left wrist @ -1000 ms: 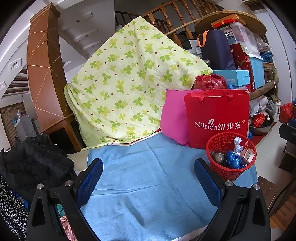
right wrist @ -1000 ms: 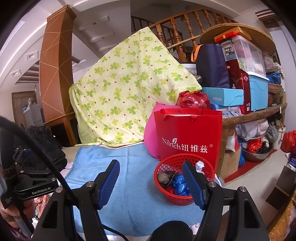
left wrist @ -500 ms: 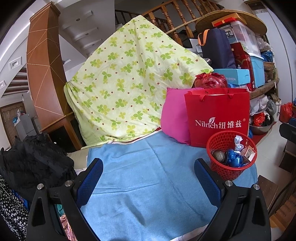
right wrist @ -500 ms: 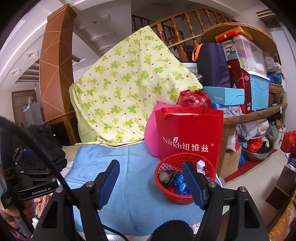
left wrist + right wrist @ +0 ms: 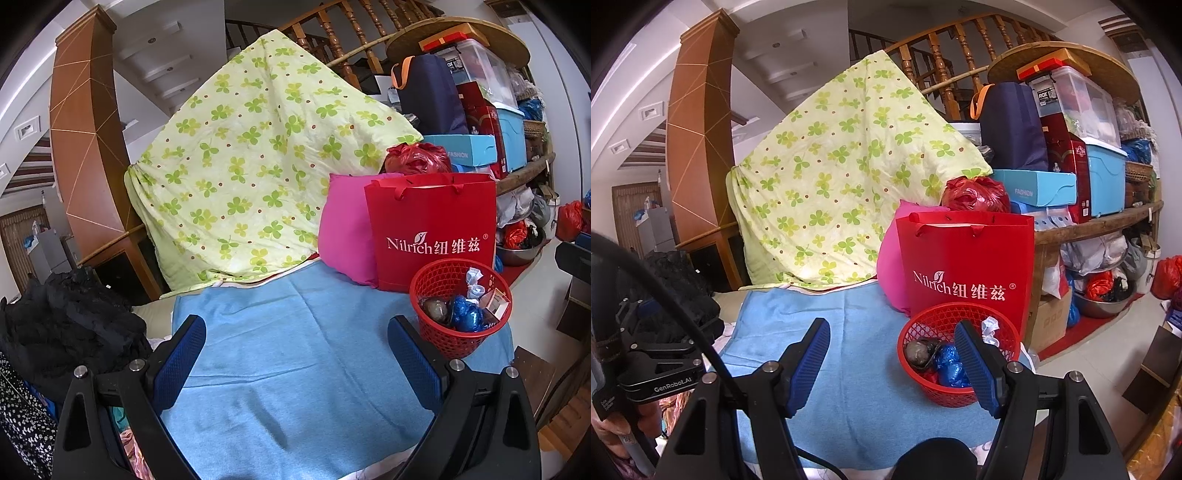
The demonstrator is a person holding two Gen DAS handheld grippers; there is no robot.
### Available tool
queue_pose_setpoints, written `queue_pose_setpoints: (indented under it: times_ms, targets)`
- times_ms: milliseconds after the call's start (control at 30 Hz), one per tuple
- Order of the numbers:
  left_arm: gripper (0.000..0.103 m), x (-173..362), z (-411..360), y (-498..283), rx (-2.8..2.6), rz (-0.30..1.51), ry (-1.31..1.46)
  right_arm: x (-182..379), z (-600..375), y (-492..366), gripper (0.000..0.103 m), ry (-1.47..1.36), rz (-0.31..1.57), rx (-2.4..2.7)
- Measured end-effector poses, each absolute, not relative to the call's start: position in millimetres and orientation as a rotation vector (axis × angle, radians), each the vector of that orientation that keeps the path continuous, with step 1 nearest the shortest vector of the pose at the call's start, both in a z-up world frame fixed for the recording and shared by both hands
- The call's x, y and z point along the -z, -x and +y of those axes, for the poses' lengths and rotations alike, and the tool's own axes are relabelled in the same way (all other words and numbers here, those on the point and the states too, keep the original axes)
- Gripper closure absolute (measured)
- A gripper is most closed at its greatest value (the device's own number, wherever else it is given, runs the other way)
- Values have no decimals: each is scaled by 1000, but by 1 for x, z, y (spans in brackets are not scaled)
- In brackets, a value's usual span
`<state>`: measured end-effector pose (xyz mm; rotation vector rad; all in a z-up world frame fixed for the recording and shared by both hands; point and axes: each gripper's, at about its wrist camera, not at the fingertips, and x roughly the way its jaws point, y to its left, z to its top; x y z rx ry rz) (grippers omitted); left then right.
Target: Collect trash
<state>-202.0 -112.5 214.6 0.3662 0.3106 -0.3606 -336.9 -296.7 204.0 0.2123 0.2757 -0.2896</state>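
Note:
A red mesh basket (image 5: 433, 274) (image 5: 942, 312) stands at the right end of a blue cloth (image 5: 295, 332) (image 5: 849, 332). Inside it lie crumpled blue wrappers (image 5: 465, 317) (image 5: 947, 363), a dark round lump (image 5: 436, 308) (image 5: 918, 350), white paper scraps (image 5: 474, 282) (image 5: 990, 326) and a small box (image 5: 495, 301). My left gripper (image 5: 297, 343) hangs open over the bare cloth, left of the basket, with nothing between its blue pads. My right gripper (image 5: 892, 350) is open too; its right finger (image 5: 975, 365) stands in front of the basket.
A red paper bag (image 5: 432, 229) (image 5: 967, 273) and a pink cushion (image 5: 343, 232) stand behind the basket. A green clover quilt (image 5: 258, 166) drapes over the back. Black clothes (image 5: 66, 325) pile at the left. Stacked boxes (image 5: 1071, 155) fill the right shelf. The other handle (image 5: 653, 373) shows at left.

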Motion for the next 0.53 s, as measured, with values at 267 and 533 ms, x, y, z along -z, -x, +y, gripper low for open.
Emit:
queue_pose_setpoints:
  times_ms: [267, 533]
  targets:
    - [4, -202, -115, 210, 375, 317, -380, -193, -306, 339, 30, -225, 282, 302]
    - [4, -195, -114, 179, 442, 338, -278, -193, -321, 317, 30, -258, 292, 304]
